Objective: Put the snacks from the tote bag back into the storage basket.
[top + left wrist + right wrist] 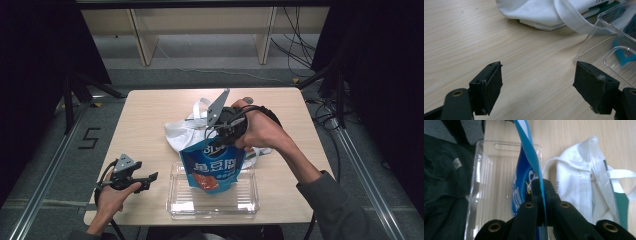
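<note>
The right gripper (227, 134) is clamped on the top edge of a blue snack pouch (212, 170); in the right gripper view the two jaws stand closed together with the thin blue film of the pouch (529, 147) pinched between them. In the high view the pouch hangs from that gripper with its lower end inside a clear plastic tray (250, 200), which sits near the front edge of the wooden table (145, 115). The pouch is tilted, its printed face turned toward the person. The right hand (262, 130) wraps the gripper body, and a grey sleeve covers the forearm behind it.

A white cloth bag (182, 132) lies crumpled on the table just behind the tray, and the pouch's top overlaps it in the high view. In the right gripper view the bag (579, 187) lies beside the tray wall (477, 182), with a green panel visible along one edge. In the left gripper view the bag (541, 12) lies ahead, its strap draped at the tray's corner (596, 37).

The left gripper (147, 179) is held low at the table's front left, well apart from the tray. Its jaws stand wide apart with bare tabletop between them, holding nothing. The left hand (112, 195) grasps it from below.
</note>
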A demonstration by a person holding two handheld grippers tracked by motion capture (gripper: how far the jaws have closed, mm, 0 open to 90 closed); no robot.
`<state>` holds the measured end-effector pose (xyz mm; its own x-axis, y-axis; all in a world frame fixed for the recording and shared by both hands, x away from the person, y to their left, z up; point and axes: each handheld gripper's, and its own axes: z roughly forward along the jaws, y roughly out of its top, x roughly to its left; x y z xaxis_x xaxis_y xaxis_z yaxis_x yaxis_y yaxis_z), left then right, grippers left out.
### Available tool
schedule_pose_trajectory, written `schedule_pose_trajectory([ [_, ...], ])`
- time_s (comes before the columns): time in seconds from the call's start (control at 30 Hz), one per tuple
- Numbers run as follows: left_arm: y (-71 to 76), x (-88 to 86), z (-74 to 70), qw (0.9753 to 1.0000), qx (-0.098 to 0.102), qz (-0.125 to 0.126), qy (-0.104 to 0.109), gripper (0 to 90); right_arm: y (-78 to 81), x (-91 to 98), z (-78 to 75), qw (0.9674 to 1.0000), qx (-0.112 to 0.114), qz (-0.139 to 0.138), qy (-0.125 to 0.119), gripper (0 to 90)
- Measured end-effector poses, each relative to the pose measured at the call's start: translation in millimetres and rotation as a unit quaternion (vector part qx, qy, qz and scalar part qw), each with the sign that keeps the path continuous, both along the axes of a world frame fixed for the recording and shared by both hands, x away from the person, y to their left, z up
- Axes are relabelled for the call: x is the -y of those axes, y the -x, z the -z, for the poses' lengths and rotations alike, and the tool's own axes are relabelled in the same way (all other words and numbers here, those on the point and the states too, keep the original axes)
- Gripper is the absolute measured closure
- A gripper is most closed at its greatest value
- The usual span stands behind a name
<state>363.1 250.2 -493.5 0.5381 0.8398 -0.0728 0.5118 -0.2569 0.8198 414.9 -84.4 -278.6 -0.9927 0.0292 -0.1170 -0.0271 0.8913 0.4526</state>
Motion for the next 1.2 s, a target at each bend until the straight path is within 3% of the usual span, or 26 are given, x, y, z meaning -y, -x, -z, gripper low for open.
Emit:
schedule_pose_trajectory([
  [0.13, -0.1, -0.3, -0.1, 1.0000, -0.001, 0.002, -0.002, 21.9, 0.0, 0.7, -2.0, 0.9998, -0.004, 0.010, -0.016, 81.2],
  [0.2, 0.3, -0.1, 0.1, 1.0000, 0.000, 0.001, -0.002, 21.9, 1.7, 1.7, -5.9, 0.9994, -0.003, 0.010, -0.032, 71.6],
  [0.23, 0.5, -0.3, 0.3, 1.0000, 0.000, 0.003, -0.004, 21.9, 4.0, 2.7, -8.3, 0.9990, -0.005, 0.026, -0.034, 68.8],
  [0.3, -0.2, -0.6, 0.2, 1.0000, -0.001, 0.004, -0.007, 21.8, 5.2, 5.6, -12.2, 0.9989, 0.001, 0.023, -0.040, 65.4],
  [0.37, -0.1, 0.6, 0.5, 1.0000, 0.003, 0.003, -0.002, 21.8, 8.0, 9.2, -14.8, 0.9979, 0.005, 0.043, -0.047, 56.8],
  [0.57, -0.3, -0.1, 0.0, 1.0000, 0.000, 0.003, -0.005, 21.8, 14.4, 29.6, -22.9, 0.9944, 0.027, 0.071, -0.074, 45.9],
  [0.63, 0.0, -0.2, 0.6, 1.0000, 0.001, 0.004, -0.005, 21.8, 15.8, 33.7, -23.5, 0.9934, 0.030, 0.080, -0.076, 44.7],
  [0.77, -0.3, -0.1, -0.2, 1.0000, 0.001, 0.002, -0.004, 21.8, 22.4, 57.0, -24.8, 0.9884, 0.036, 0.104, -0.105, 40.9],
  [0.87, -0.1, -0.2, 0.6, 1.0000, -0.002, 0.000, -0.003, 21.7, 27.8, 72.8, -21.2, 0.9851, 0.052, 0.113, -0.118, 39.5],
  [1.2, -0.3, -0.6, 0.1, 1.0000, 0.000, 0.001, -0.006, 21.8, 32.8, 108.5, -2.0, 0.9769, 0.042, 0.150, -0.146, 37.5],
])
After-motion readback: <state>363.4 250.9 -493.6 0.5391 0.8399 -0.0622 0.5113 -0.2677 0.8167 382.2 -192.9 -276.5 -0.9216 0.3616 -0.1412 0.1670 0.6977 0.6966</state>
